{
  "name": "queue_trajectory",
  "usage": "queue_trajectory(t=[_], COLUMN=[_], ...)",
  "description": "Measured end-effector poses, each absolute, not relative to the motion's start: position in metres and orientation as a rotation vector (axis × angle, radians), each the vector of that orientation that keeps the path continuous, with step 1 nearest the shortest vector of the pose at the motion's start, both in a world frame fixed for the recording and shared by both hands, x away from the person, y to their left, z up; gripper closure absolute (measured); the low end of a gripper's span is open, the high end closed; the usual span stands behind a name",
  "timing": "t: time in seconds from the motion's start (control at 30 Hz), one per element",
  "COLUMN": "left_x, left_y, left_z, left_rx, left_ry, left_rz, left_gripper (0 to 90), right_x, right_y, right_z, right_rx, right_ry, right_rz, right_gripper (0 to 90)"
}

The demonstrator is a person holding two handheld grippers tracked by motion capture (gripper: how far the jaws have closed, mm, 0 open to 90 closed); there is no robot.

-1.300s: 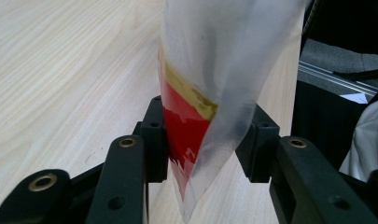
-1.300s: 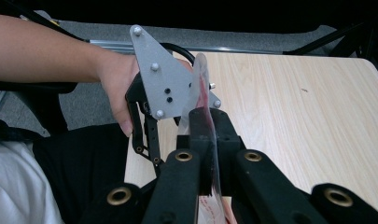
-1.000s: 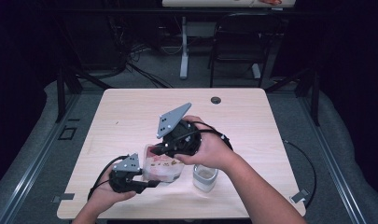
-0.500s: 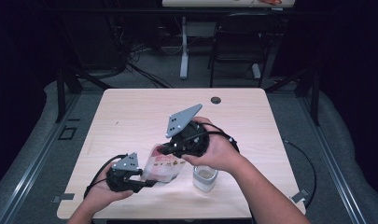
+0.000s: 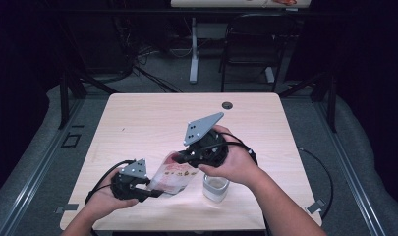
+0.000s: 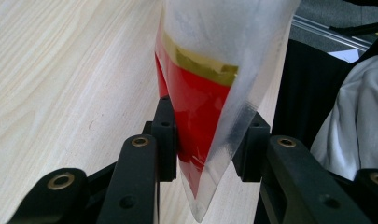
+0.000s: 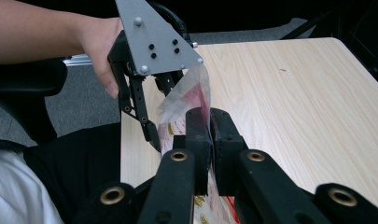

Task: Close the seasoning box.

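Observation:
A clear plastic bag (image 5: 174, 174) with red print slants up between my two grippers, above the front of the table (image 5: 152, 123). My left gripper (image 5: 150, 192) is shut on its lower corner. In the left gripper view both pads of that gripper (image 6: 207, 135) press the bag's (image 6: 200, 93) red and clear tip, and the jaws have been closing a little. My right gripper (image 5: 179, 158) pinches the upper edge. Its jaws (image 7: 209, 126) have just eased open slightly, but the bag (image 7: 186, 98) is still clamped between them. The left gripper (image 7: 149, 133) faces it.
A small clear cup (image 5: 216, 187) stands on the table just under my right hand. A round cable hole (image 5: 228, 105) sits near the far edge. Beyond the table are a chair (image 5: 250, 44) and a desk leg (image 5: 193, 49) on the grey floor.
The right hand has edged to the right with the bag's top edge. The bag now stretches in a slant between the two grippers instead of lying bunched by the left one.

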State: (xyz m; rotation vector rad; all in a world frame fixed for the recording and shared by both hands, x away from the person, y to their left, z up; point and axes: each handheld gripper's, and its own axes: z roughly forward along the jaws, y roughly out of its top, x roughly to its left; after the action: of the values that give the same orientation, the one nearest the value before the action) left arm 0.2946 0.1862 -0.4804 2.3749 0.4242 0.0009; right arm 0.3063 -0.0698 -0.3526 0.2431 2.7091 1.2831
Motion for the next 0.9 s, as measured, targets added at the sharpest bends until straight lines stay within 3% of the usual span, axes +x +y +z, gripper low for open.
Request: queue_trajectory(t=[0.9], left_x=[0.294], left_y=[0.186], left_z=[-0.471], left_rx=[2.458], left_ry=[0.424], left_rz=[0.003], left_gripper=[69.7], right_x=[0.303], right_y=[-0.099], right_z=[-0.381], right_rx=[0.335], right_ry=[2.639], right_rz=[1.395], right_gripper=[88.7])
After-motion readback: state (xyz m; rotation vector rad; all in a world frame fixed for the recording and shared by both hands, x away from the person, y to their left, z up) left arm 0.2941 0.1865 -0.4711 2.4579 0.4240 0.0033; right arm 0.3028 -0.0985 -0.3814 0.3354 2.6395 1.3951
